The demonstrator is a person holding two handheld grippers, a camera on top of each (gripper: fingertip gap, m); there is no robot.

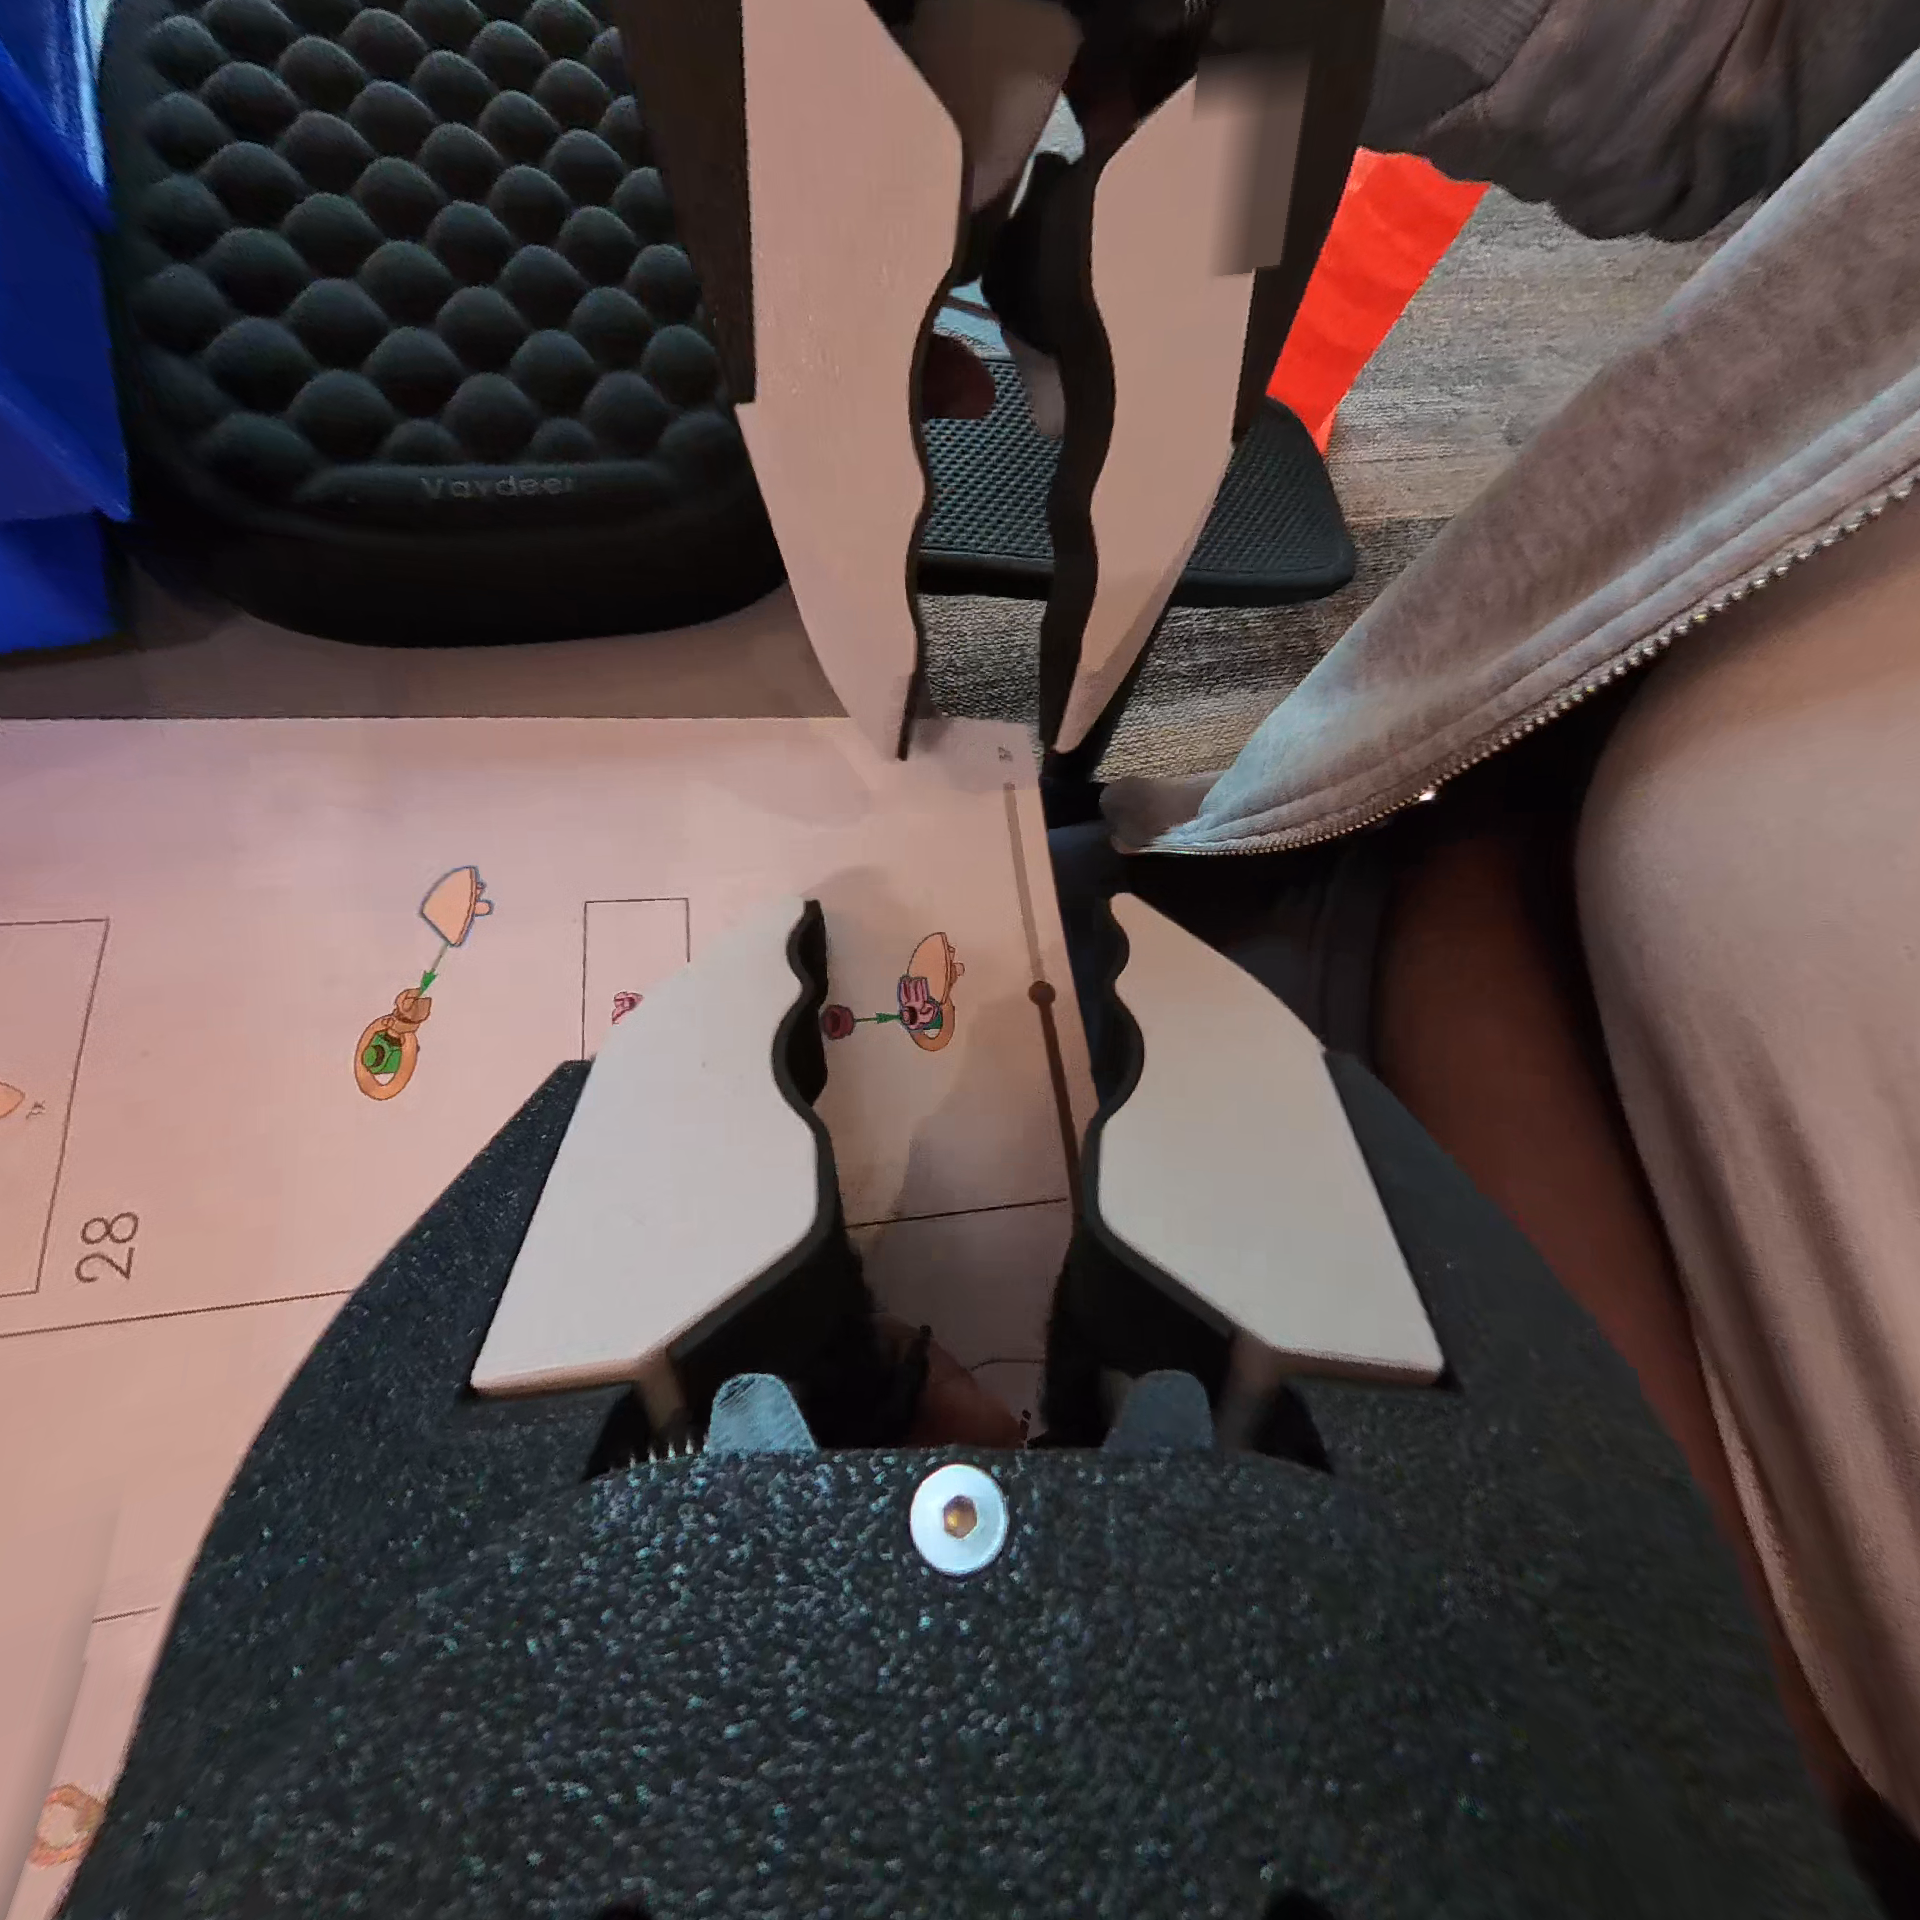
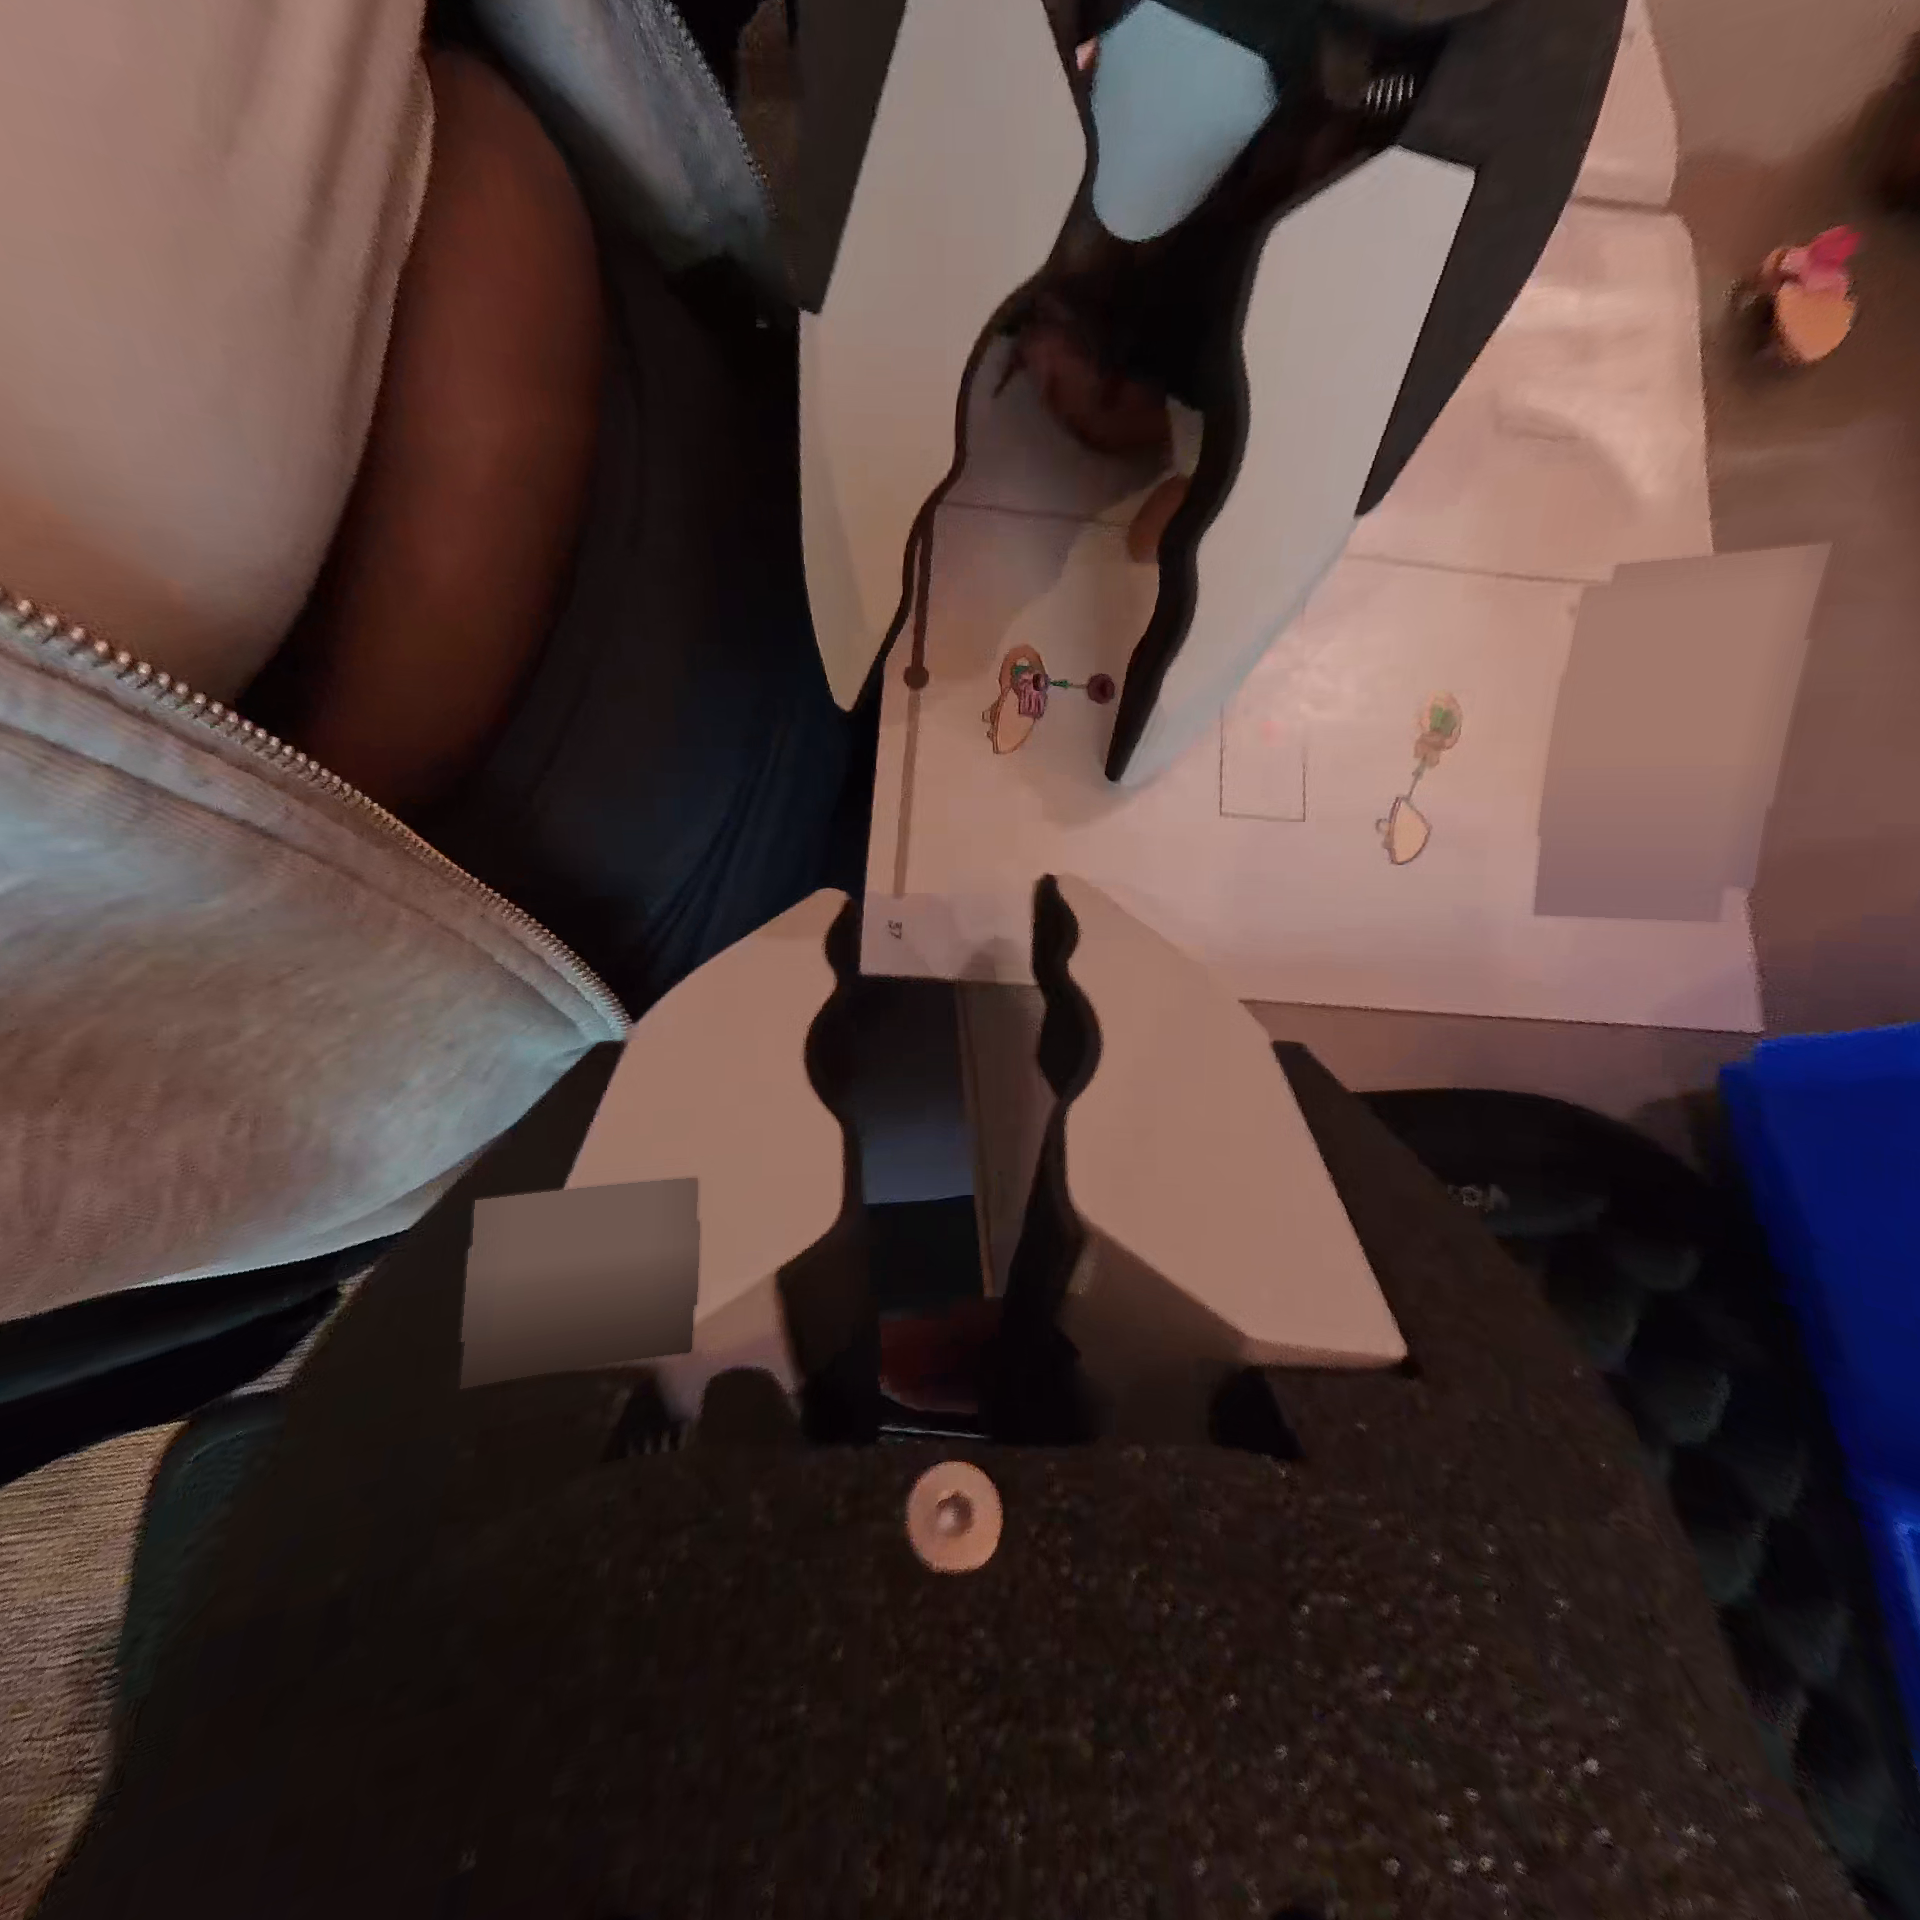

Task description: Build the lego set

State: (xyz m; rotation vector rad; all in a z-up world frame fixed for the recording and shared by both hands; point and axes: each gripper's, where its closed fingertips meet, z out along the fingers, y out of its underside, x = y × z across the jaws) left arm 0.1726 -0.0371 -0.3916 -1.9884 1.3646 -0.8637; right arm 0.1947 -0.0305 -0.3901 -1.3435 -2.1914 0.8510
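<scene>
The open instruction booklet (image 1: 520, 810) lies flat under both grippers; it also shows in the right wrist view (image 2: 1351, 914). My left gripper (image 1: 964, 912) is open and hovers over the booklet's corner page. My right gripper (image 2: 945, 896) is open and faces it tip to tip. Each shows in the other's view: the right gripper (image 1: 982, 732) above, the left gripper (image 2: 987, 732) above. Nothing sits between either pair of fingertips. A small tan and pink lego build (image 2: 1810, 301) stands blurred on the table, far right, away from both grippers.
A black dimpled cushion (image 1: 416, 312) and a blue box (image 1: 47, 312) lie beyond the booklet; the box also shows at lower right (image 2: 1829, 1247). A person's grey zipped jacket (image 1: 1558, 540) and lap border the booklet's edge. An orange object (image 1: 1371, 281) lies behind. Both grippers' tips are close together, under 4 cm apart.
</scene>
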